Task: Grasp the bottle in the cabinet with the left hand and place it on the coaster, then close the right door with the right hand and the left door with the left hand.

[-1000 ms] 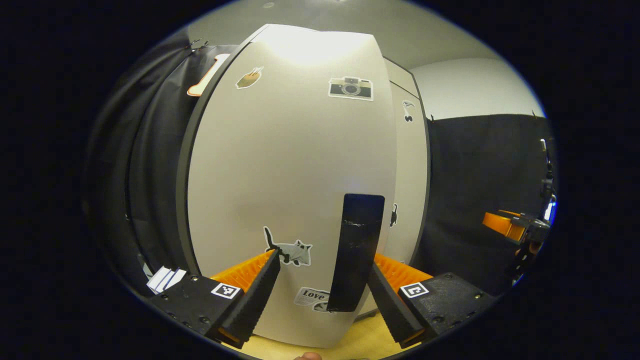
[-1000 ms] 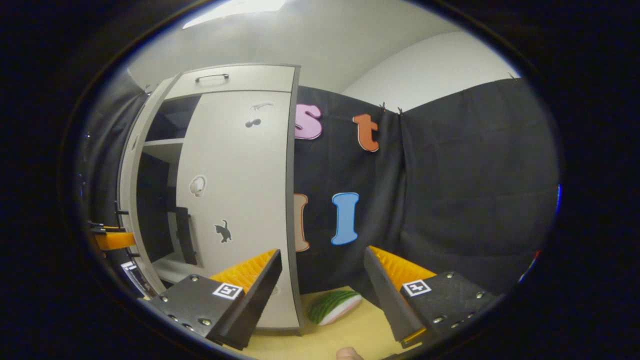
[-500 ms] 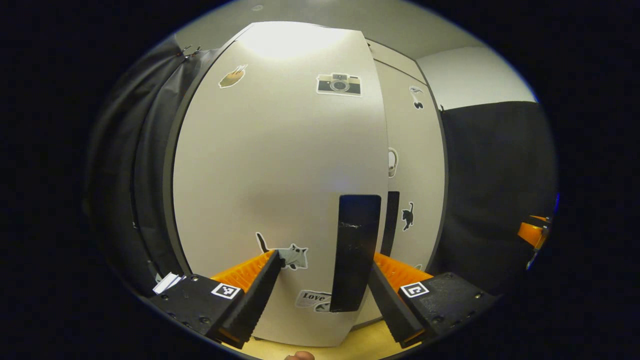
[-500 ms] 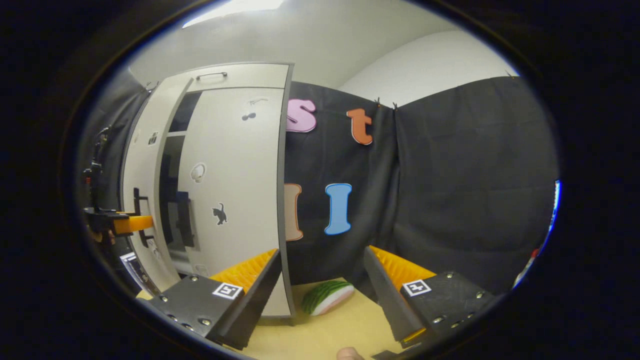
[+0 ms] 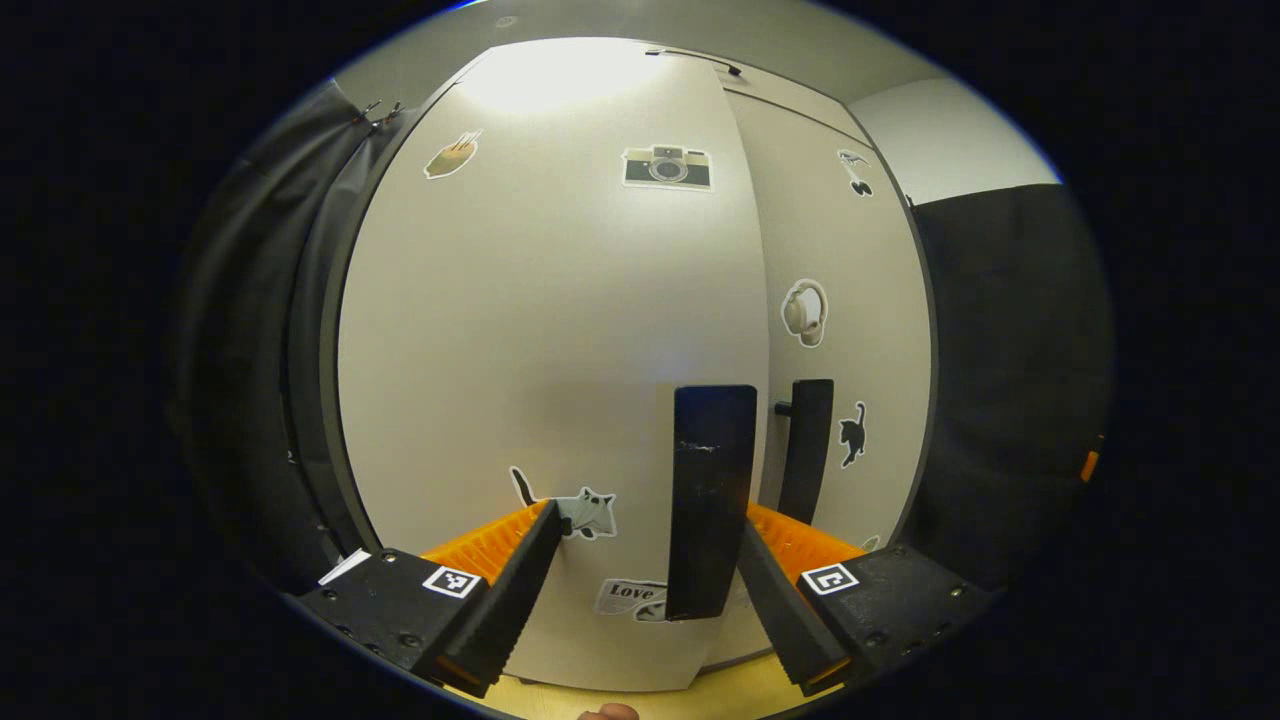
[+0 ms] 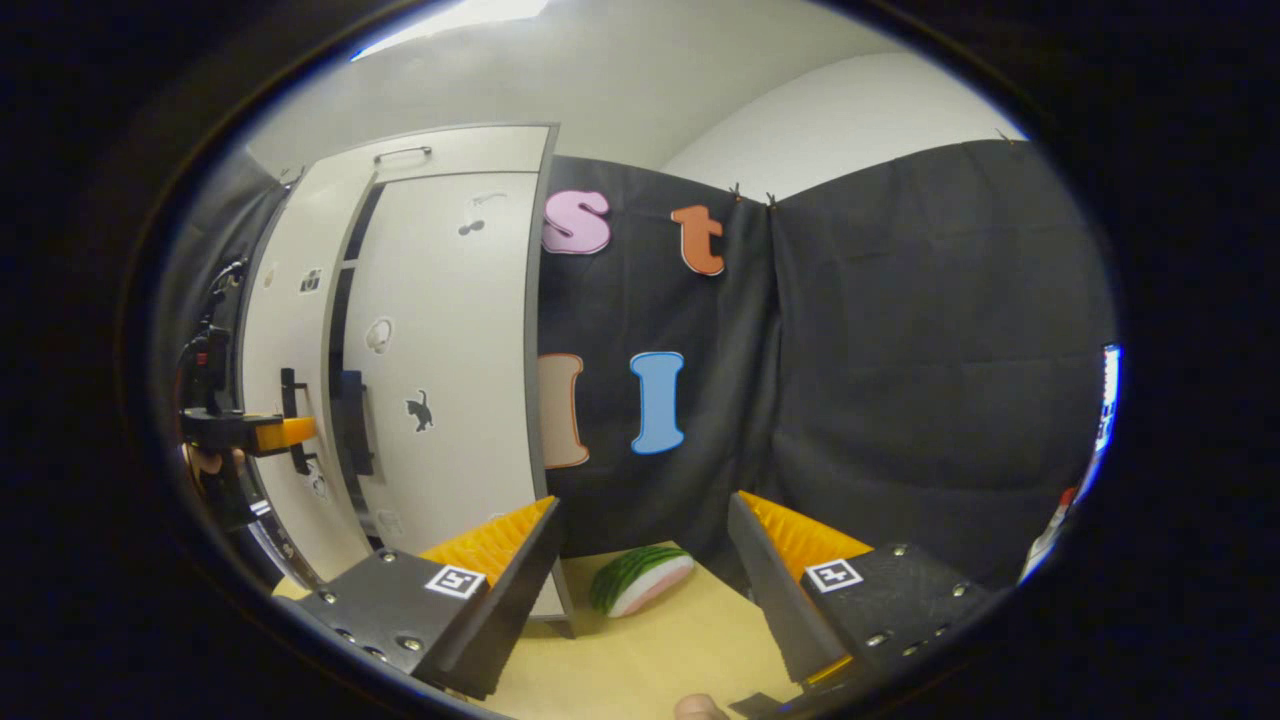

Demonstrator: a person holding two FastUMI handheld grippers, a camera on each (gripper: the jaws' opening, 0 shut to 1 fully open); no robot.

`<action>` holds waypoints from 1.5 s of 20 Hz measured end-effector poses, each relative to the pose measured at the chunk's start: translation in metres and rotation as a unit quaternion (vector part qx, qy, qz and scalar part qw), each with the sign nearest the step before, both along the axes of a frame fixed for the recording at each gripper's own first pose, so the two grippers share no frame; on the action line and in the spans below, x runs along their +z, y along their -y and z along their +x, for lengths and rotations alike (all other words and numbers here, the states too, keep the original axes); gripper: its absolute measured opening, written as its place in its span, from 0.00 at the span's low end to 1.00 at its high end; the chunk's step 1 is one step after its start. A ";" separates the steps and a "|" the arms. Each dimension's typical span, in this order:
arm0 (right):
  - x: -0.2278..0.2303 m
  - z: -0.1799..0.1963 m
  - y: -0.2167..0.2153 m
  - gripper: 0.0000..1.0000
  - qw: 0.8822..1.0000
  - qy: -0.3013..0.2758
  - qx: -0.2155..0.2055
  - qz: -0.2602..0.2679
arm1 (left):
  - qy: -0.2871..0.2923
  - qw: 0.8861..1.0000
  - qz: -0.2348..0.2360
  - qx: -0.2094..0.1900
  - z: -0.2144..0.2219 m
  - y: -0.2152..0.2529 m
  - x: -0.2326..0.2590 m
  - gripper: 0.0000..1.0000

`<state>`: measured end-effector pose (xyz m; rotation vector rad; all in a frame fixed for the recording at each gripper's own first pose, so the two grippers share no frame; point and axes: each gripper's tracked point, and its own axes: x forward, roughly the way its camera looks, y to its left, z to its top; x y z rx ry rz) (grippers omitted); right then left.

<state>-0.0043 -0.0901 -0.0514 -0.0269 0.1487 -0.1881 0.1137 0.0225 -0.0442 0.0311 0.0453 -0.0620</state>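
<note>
Hovering close against the left door (image 5: pixel 540 330), left tool (image 5: pixel 640 600) spread apart, empty, one finger either side of that door's black handle (image 5: pixel 708 500) without touching it. Sitting nearly flush with the right door (image 5: pixel 850 340), only a thin dark seam showing between the two edges; right handle (image 5: pixel 806 450) just beside the left one. Bottle and coaster: cannot tell where. Hanging well right of the cabinet (image 6: pixel 440 350), right tool (image 6: pixel 640 600) gaping, gripping nothing, over bare yellow table (image 6: pixel 650 660). Lying near the cabinet's right edge, a watermelon slice (image 6: pixel 640 580), with open table on its near side. Showing at the cabinet's left edge, left tool again, orange finger by the handles.
</note>
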 end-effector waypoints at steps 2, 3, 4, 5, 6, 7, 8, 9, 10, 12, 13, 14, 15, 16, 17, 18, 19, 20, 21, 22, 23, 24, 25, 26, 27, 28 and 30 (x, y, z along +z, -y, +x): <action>0.002 -0.003 0.007 1.00 1.000 0.000 -0.004 0.002 | 0.000 1.000 0.003 0.010 0.004 -0.001 0.000 1.00; 0.002 -0.004 0.010 1.00 1.000 0.001 -0.005 0.002 | 0.000 1.000 0.003 0.014 0.006 -0.001 0.000 1.00; 0.003 -0.005 0.012 1.00 1.000 0.003 -0.007 0.001 | 0.001 1.000 0.006 0.017 0.007 -0.001 0.000 1.00; 0.003 -0.007 0.014 1.00 1.000 0.004 -0.008 0.001 | 0.001 1.000 0.007 0.020 0.009 -0.002 0.000 1.00; 0.002 -0.009 0.016 1.00 1.000 0.003 -0.010 0.002 | 0.001 1.000 0.008 0.022 0.011 -0.002 0.000 1.00; 0.001 -0.010 0.018 1.00 1.000 0.002 -0.011 0.003 | 0.000 1.000 0.010 0.025 0.012 -0.002 -0.001 1.00; -0.001 -0.011 0.019 1.00 1.000 0.001 -0.013 0.005 | 0.000 1.000 0.009 0.028 0.013 -0.002 -0.001 1.00; -0.003 -0.011 0.021 1.00 1.000 0.000 -0.014 0.007 | 0.000 1.000 0.008 0.030 0.014 -0.003 -0.001 1.00; -0.005 -0.012 0.022 1.00 1.000 -0.001 -0.015 0.009 | -0.001 0.999 0.009 0.033 0.015 -0.003 -0.001 1.00; -0.009 -0.014 0.026 1.00 1.000 -0.007 -0.017 0.015 | -0.002 0.999 0.009 0.037 0.017 -0.003 -0.001 1.00; -0.011 -0.014 0.029 1.00 1.000 -0.009 -0.019 0.019 | -0.003 0.999 0.009 0.039 0.017 -0.003 -0.001 1.00; -0.010 -0.014 0.030 1.00 1.000 -0.007 -0.020 0.021 | -0.003 0.999 0.010 0.042 0.018 -0.004 -0.001 1.00; -0.008 -0.015 0.031 1.00 0.999 -0.004 -0.022 0.023 | -0.003 0.999 0.010 0.045 0.019 -0.004 -0.001 1.00; -0.008 -0.016 0.033 0.97 0.999 -0.004 -0.023 0.024 | -0.003 0.999 0.011 0.047 0.020 -0.004 -0.001 1.00; -0.008 -0.017 0.036 0.97 0.999 -0.003 -0.024 0.023 | -0.003 0.999 0.012 0.050 0.021 -0.005 -0.001 1.00; -0.006 -0.018 0.038 1.00 0.999 -0.002 -0.026 0.022 | -0.004 0.999 0.012 0.051 0.021 -0.005 -0.001 1.00; -0.005 -0.019 0.039 1.00 0.999 -0.002 -0.026 0.022 | -0.004 0.999 0.013 0.053 0.021 -0.005 -0.001 1.00; -0.005 -0.020 0.040 1.00 0.999 -0.003 -0.025 0.024 | -0.004 0.998 0.014 0.054 0.022 -0.005 -0.001 1.00; -0.005 -0.021 0.040 1.00 0.999 -0.003 -0.024 0.027 | -0.007 0.998 0.016 0.055 0.022 -0.005 -0.002 1.00; -0.004 -0.021 0.041 1.00 0.999 -0.002 -0.025 0.028 | -0.007 0.998 0.015 0.054 0.021 -0.005 -0.001 1.00; -0.004 -0.022 0.043 0.97 0.999 -0.001 -0.025 0.029 | -0.007 0.998 0.015 0.052 0.022 -0.005 -0.002 1.00; -0.003 -0.022 0.042 0.97 0.999 -0.001 -0.024 0.029 | -0.007 0.999 0.014 0.051 0.021 -0.004 -0.002 1.00; -0.002 -0.022 0.041 1.00 0.999 0.000 -0.022 0.028 | -0.007 0.999 0.016 0.050 0.021 -0.004 -0.002 1.00; -0.002 -0.021 0.041 0.97 0.999 0.000 -0.020 0.026 | -0.008 0.999 0.017 0.048 0.021 -0.004 -0.002 1.00; -0.002 -0.020 0.040 0.97 1.000 -0.001 -0.018 0.024 | -0.007 0.999 0.016 0.047 0.021 -0.004 -0.002 1.00; -0.001 -0.019 0.038 1.00 1.000 -0.001 -0.014 0.024 | -0.007 0.999 0.014 0.048 0.021 -0.003 -0.002 1.00; 0.003 -0.016 0.034 1.00 1.000 0.001 -0.006 0.029 | -0.008 0.999 0.014 0.049 0.020 -0.003 -0.002 1.00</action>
